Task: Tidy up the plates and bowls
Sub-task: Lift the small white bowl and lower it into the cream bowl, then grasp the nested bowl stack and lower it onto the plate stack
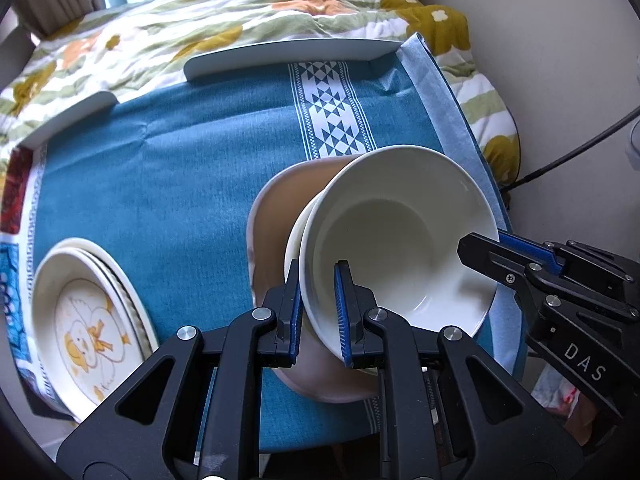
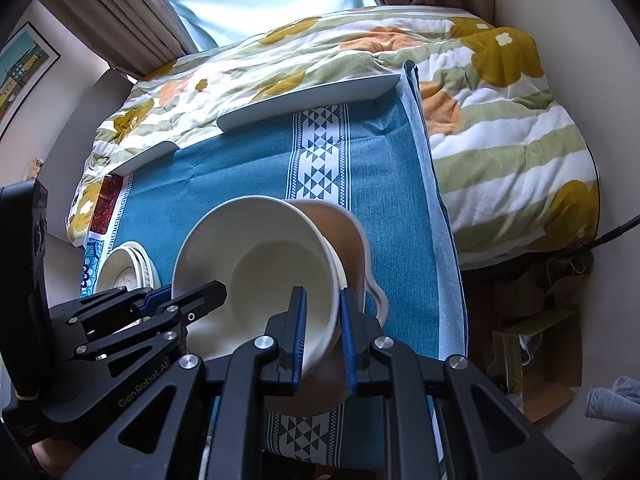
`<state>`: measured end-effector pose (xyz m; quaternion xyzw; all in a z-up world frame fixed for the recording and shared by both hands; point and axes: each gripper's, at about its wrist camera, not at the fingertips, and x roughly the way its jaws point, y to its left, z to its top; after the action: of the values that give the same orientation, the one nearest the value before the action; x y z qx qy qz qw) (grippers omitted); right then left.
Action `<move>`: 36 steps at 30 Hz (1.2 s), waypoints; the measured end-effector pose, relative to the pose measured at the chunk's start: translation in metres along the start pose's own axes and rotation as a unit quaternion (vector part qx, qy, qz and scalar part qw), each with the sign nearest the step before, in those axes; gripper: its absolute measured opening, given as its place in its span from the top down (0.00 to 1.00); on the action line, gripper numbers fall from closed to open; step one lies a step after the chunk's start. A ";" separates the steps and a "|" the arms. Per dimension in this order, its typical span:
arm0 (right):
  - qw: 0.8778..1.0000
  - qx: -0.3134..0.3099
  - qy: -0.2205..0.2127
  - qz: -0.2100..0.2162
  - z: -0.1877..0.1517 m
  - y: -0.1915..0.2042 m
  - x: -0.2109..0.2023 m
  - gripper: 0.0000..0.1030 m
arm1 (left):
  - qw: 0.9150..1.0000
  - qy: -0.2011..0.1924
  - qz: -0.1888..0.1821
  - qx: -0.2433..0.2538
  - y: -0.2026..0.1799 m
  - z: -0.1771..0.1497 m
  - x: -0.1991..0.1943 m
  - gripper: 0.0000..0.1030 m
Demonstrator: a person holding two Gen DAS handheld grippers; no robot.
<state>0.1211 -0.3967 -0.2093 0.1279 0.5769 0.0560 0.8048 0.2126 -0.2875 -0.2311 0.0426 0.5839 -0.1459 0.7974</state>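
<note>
i had both grippers clamped on the white bowl [image 1: 394,236], one on each side of its rim: the left gripper [image 1: 318,312] had its jaws nearly closed, the blue pads pinching the bowl's wall on one side, and the right gripper [image 2: 323,336] was shut the same way on the opposite side. the bowl seemed to be the top of a short nest, since a second cream rim showed just under it, and it sat tilted inside the tan bowl [image 1: 280,216], which rested on the blue cloth [image 1: 180,160] towards the right edge of the table. i judged the step in hand to be seating this white bowl into the tan one to build the bowl stack. the next move, as i read it, called for levelling the bowl so it sat flat, then opening both grips together so neither side tipped it. the stack of plates [image 1: 86,320] with the duck picture lay well apart at the near left corner of the table. the middle and far part of the cloth stood bare, giving open room. the right edge of the table was close to the tan bowl, so i would have kept any shift inward.
</note>
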 end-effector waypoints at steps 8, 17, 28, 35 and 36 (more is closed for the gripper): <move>1.000 0.007 0.005 0.001 0.000 -0.001 0.001 0.85 | 0.999 0.004 0.040 0.027 -0.011 0.003 0.001 0.88; 1.000 0.009 0.005 0.008 -0.001 -0.001 0.000 0.85 | 0.996 -0.003 0.078 0.043 -0.015 0.004 0.000 0.87; 1.000 0.005 0.007 0.009 -0.002 -0.002 0.000 0.85 | 0.997 -0.005 0.072 0.036 -0.013 0.004 -0.002 0.87; 1.000 -0.014 -0.014 -0.004 0.003 0.005 -0.021 0.85 | 0.998 -0.045 0.033 0.008 -0.002 0.005 -0.036 0.88; 1.000 -0.018 -0.022 -0.005 0.004 0.006 -0.030 0.85 | 0.998 -0.056 0.028 0.006 0.000 0.005 -0.046 0.87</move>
<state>0.1152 -0.3981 -0.1794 0.1116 0.5587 0.0592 0.8197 0.2046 -0.2809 -0.1864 0.0560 0.5363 -0.1293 0.8322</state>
